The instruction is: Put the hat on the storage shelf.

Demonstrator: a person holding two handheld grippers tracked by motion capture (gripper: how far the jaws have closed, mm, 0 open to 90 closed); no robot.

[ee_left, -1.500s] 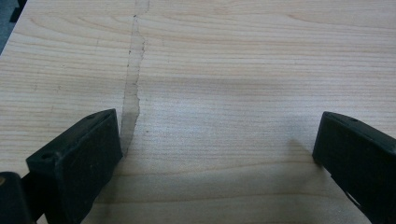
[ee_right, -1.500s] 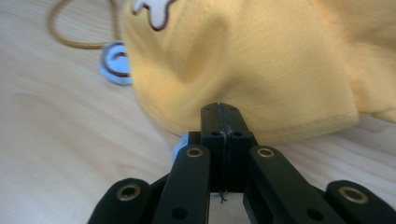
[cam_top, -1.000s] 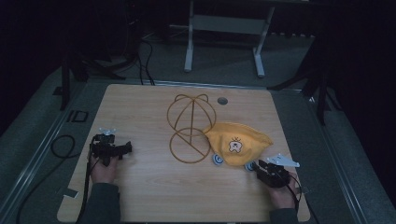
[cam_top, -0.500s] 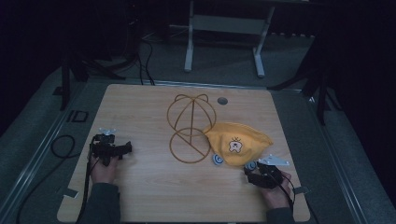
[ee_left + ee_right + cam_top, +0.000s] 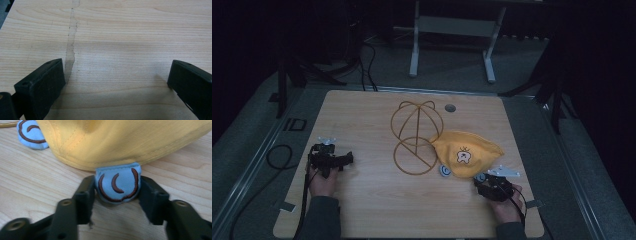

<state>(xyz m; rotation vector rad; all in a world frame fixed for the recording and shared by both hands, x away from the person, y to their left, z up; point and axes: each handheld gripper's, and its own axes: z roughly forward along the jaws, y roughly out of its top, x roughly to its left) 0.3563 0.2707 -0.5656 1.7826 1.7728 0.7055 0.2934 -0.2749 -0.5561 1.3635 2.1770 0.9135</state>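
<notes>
table [image 5: 362,210] bare wood, wire hat stand [image 5: 416,137] at centre. yellow cap [image 5: 467,152] lies just right of stand, touching its base ring. left gripper [image 5: 115,82] well left of stand, jaws wide apart over bare wood, idle. right gripper [image 5: 116,195] jaws closing around cap's blue ear flap [image 5: 117,185], seemingly clamped. step judged: grasping cap. next: lift, carry onto stand.

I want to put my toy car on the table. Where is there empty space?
Lots of bare wood lies between the left claw and the wire hat stand, and along the near edge between both hands. It is crowded at the right, where the yellow cap meets the right claw.
</notes>
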